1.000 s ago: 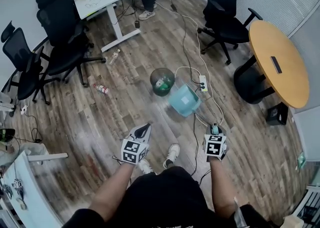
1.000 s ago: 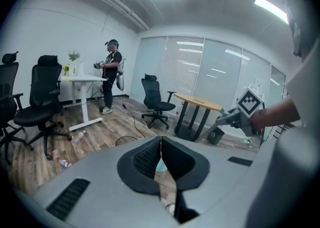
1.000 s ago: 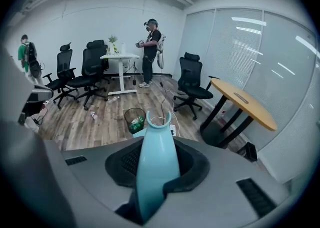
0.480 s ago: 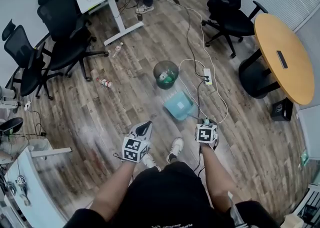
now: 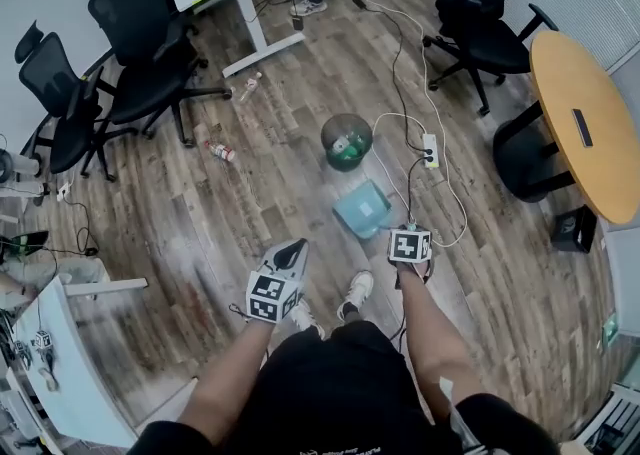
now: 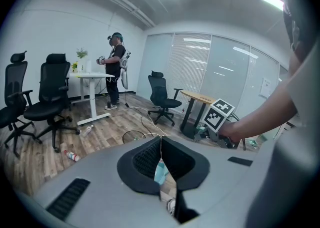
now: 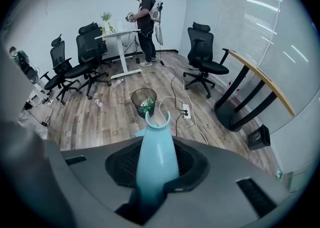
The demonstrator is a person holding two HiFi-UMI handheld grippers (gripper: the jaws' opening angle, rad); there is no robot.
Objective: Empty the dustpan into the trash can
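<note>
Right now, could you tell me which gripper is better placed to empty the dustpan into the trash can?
Right. The right gripper grips the teal dustpan by its handle, facing the mesh trash can; the left gripper is shut, empty.

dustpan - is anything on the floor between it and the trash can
Nothing visible stands in the way. The dustpan, its handle clamped in the right gripper, is just short of the trash can, with only bare wood floor between them. The white power strip and its cable lie off to the right in the head view.
</note>
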